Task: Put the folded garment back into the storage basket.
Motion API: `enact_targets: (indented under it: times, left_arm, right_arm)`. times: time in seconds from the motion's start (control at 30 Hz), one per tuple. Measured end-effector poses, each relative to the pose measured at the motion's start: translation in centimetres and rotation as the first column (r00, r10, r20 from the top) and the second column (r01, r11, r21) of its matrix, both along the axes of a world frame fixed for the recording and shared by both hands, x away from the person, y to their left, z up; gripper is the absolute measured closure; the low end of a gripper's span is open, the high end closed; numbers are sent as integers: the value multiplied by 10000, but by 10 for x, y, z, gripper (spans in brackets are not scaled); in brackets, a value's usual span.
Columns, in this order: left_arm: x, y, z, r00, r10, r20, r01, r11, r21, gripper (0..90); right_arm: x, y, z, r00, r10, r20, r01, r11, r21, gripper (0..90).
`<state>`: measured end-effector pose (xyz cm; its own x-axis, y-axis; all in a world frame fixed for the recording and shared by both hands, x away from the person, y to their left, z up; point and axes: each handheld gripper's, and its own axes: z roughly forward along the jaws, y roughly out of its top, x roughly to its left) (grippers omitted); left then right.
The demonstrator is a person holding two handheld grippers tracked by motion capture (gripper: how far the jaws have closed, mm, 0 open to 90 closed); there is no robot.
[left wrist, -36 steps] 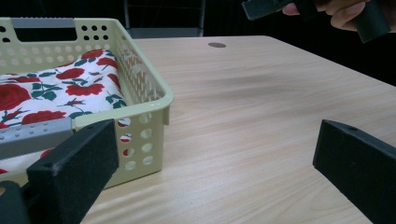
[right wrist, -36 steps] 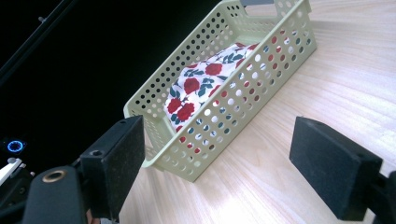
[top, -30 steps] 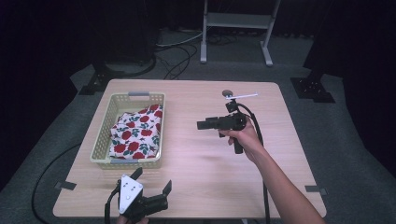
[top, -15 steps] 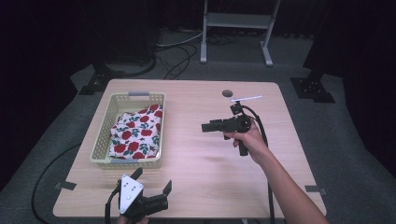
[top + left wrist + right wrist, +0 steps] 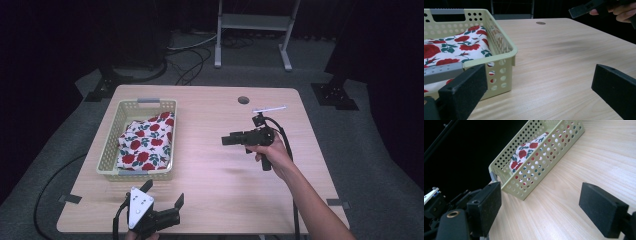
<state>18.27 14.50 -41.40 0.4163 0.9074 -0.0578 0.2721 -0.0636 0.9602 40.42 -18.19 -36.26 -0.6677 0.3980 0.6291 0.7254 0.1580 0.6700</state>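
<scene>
1. Pale wooden table (image 5: 215,165) on grey carpet, dark room behind.
2. Right gripper (image 5: 226,140) held above mid-table, jaws spread wide, nothing between them, pointing toward the yellow perforated basket (image 5: 109,150).
3. Left gripper (image 5: 162,197) low at the near edge, just short of the basket's near wall, jaws likewise agape and empty.
4. Rose-print cloth (image 5: 147,142) folded inside the basket, well apart from the right gripper.

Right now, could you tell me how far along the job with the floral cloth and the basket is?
Done: the floral cloth lies in the basket. In hand: nothing; the left claw and right claw are open and apart from it. I see nothing loose left on the table.
</scene>
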Motion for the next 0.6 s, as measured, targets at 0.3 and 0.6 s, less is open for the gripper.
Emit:
enact_targets:
  times: [0.3,0.6]
  left_arm:
    - [0,-1,-1,10000,-13,-29,13,10000,28,0]
    - [0,-2,-1,10000,-21,-10,21,10000,97,0]
  right_arm:
    - [-6,-10,-2,10000,19,46,-19,10000,-8,174]
    - [-7,-17,-2,10000,-74,54,75,10000,-44,174]
